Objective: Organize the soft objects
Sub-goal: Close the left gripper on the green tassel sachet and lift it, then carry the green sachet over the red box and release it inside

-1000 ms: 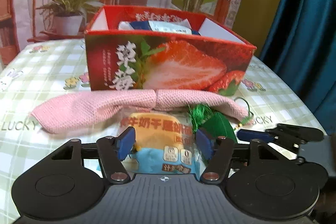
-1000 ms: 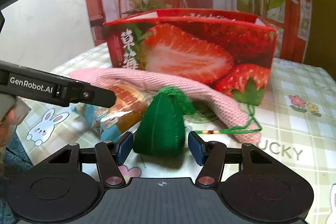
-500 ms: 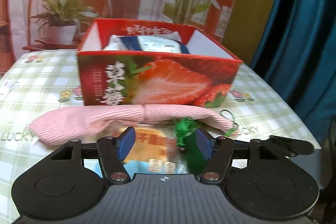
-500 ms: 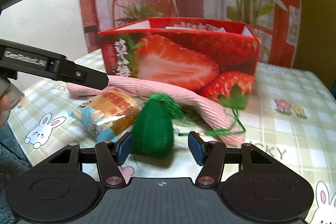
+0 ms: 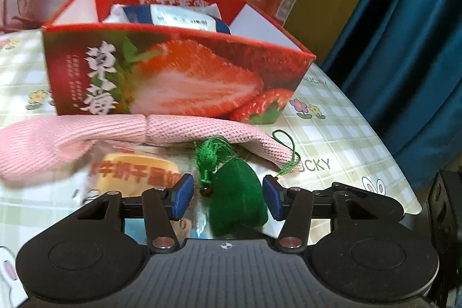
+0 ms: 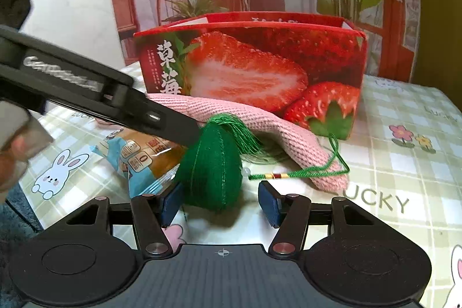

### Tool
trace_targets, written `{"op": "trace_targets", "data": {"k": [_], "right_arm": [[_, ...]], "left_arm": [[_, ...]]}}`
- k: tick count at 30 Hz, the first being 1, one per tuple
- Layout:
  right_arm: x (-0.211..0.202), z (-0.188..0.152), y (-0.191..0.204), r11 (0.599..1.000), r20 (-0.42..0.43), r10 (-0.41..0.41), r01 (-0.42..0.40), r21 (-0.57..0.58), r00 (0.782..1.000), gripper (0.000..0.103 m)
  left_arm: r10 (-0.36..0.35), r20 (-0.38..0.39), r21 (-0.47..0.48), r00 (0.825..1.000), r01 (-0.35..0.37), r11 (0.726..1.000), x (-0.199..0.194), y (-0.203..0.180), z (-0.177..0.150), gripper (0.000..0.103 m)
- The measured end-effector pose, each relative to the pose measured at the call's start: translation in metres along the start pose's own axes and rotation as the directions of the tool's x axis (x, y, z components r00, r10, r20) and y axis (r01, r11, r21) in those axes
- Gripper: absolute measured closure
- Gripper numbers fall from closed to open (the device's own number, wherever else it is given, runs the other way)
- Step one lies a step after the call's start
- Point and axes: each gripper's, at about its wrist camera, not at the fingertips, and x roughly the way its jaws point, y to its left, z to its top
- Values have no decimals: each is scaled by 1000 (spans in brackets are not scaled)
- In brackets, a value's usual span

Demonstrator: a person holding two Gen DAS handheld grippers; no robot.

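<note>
1. The green pouch [image 5: 235,198] is seen lying on the bench [image 5: 332,134], a checked cloth with flowers and rabbits, in front of the strawberry box [image 5: 179,77].
2. In the left wrist view the pouch is framed between the blue pads of the left gripper [image 5: 228,197]. It sits nearer the right-hand pad, and a gap is seen at the left-hand pad.
3. The jaws of the left gripper are closing about halfway open; the pouch is between them, but no firm press is shown.
4. In the right wrist view the same pouch [image 6: 212,166] is seen between the jaws of the right gripper [image 6: 221,201], close to the left-hand pad and well clear of the right-hand one. These jaws are held about half open and nothing is gripped.
5. The left gripper's arm [image 6: 95,94] is seen crossing that view from the upper left, with its tip at the pouch's top.
6. The pouch's green tassel [image 5: 212,155] is spread toward the pink knitted piece [image 5: 202,129], which lies along the foot of the box.
7. The pouch's cord [image 6: 306,172] is laid over the end of the knitted piece.
8. A snack packet [image 6: 141,158] is seen just beside the pouch, partly under the knitted piece.
9. A blue-and-white pack [image 5: 179,16] is seen inside the box.
</note>
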Motion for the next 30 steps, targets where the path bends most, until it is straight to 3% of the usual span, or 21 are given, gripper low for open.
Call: {"op": "trace_targets", "data": {"k": [8, 13, 22, 30], "right_arm": [[14, 0, 7, 999, -14, 28, -29, -42, 1000, 49], [12, 0, 6, 999, 0, 39, -39, -27, 999, 56], [-22, 22, 10, 998, 112, 43, -37, -51, 993, 58], [-50, 71, 9, 989, 200, 31, -1, -145, 979, 58]], "left_arm": [[-47, -59, -18, 997, 46, 999, 27, 2, -1, 53], [-61, -53, 2, 997, 61, 998, 27, -2, -5, 57], [-100, 55, 48, 994, 97, 994, -14, -14, 16, 57], [-135, 167, 75, 977, 124, 990, -48, -22, 57, 57]]}}
